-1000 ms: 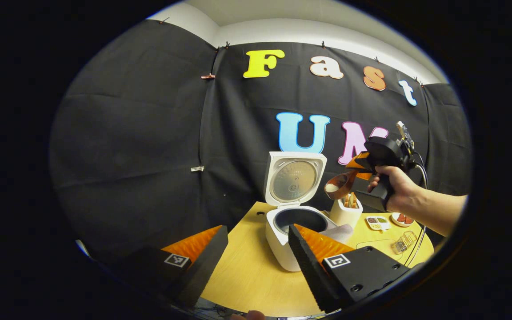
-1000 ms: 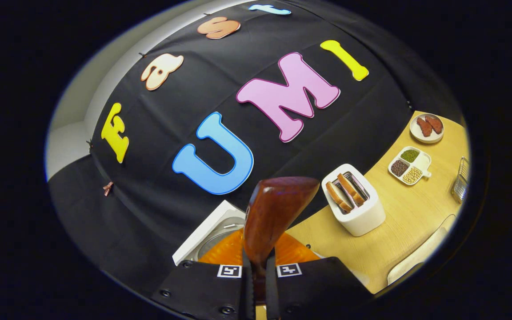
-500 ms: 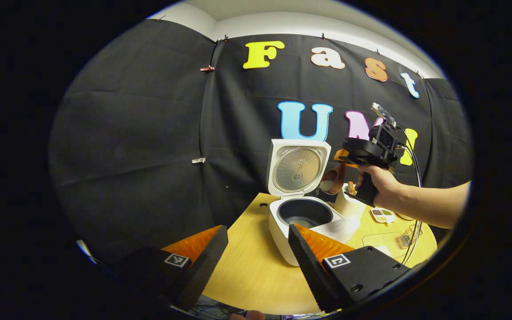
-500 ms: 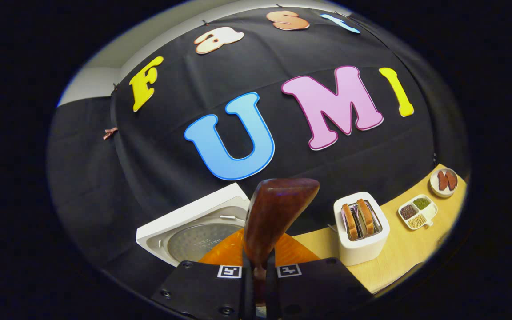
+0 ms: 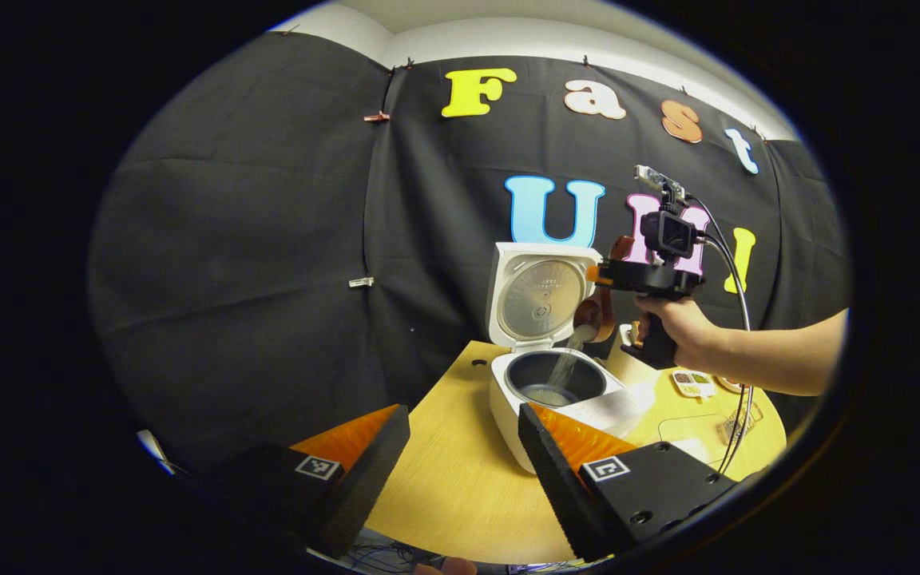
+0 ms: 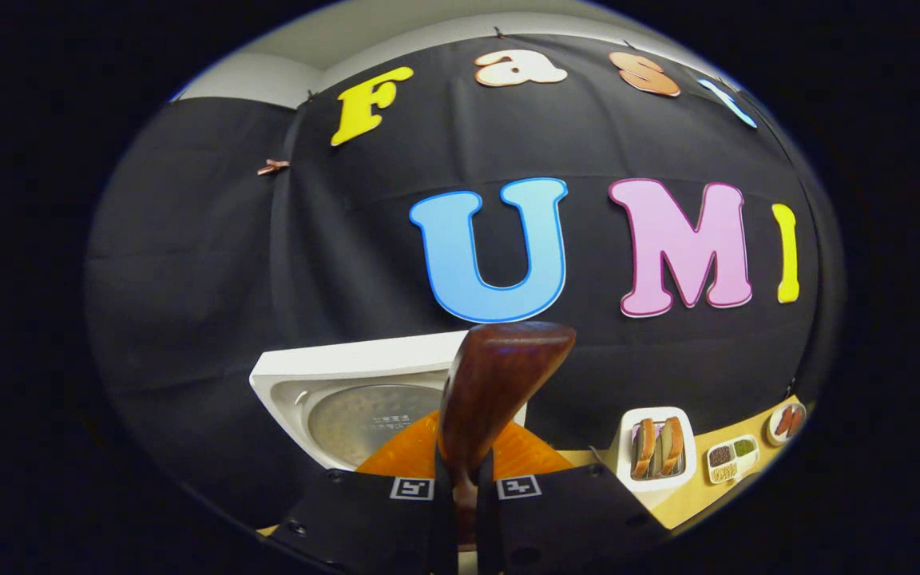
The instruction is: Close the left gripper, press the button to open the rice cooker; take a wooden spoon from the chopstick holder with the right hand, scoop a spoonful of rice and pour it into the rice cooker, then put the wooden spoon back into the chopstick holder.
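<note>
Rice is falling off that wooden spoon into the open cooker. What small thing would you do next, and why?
Probably hold the tilt a moment longer. The wooden spoon, clamped in the right gripper, is tipped over the rice cooker and a stream of rice is falling into the pot, so the spoon may not be empty yet.

black gripper bodies (image 5: pixel 652 487) with square coded tags, round screws, black cables, bare forearm (image 5: pixel 779 363)

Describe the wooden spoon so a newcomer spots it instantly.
Start at the white rice cooker on the round table, its lid raised. Just right of the lid, the right gripper holds the wooden spoon: glossy reddish-brown, tipped, with rice streaming from it into the pot.
</note>
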Demonstrator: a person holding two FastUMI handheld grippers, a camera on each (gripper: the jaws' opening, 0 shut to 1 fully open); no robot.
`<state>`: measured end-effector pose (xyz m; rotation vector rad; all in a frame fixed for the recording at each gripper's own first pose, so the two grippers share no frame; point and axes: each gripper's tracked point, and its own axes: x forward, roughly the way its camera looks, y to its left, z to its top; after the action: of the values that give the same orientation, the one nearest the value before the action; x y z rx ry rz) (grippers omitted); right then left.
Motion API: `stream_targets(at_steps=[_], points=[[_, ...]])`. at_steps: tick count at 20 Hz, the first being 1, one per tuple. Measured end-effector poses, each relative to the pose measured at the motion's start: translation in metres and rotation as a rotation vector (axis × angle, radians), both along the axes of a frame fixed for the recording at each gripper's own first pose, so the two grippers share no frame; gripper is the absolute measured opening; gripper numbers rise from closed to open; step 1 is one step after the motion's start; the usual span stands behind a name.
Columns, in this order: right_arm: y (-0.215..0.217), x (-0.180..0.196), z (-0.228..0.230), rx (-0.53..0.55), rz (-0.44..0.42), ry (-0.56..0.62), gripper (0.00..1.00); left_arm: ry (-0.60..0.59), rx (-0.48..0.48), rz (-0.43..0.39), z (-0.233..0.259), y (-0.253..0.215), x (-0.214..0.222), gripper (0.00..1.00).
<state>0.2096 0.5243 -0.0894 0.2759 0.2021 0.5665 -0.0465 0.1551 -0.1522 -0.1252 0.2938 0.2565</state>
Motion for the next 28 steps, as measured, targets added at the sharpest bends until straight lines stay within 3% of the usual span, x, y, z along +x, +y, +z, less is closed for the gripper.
stream_targets(at_steps=[7, 13, 24, 28], points=[[0.026, -0.024, -0.004, -0.192, 0.101, -0.168, 0.13, -0.019, 0.001, 0.012, 0.005, 0.0, -0.015, 0.95], [0.046, -0.042, -0.01, -0.28, 0.206, -0.251, 0.14, -0.032, -0.011, 0.036, 0.011, -0.002, -0.033, 0.95], [0.059, -0.072, -0.006, -0.455, 0.268, -0.461, 0.14, -0.023, -0.01, 0.06, 0.007, -0.006, -0.052, 0.95], [0.054, -0.07, -0.009, -0.411, 0.26, -0.39, 0.13, -0.018, -0.014, 0.063, 0.006, -0.009, -0.055, 0.95]])
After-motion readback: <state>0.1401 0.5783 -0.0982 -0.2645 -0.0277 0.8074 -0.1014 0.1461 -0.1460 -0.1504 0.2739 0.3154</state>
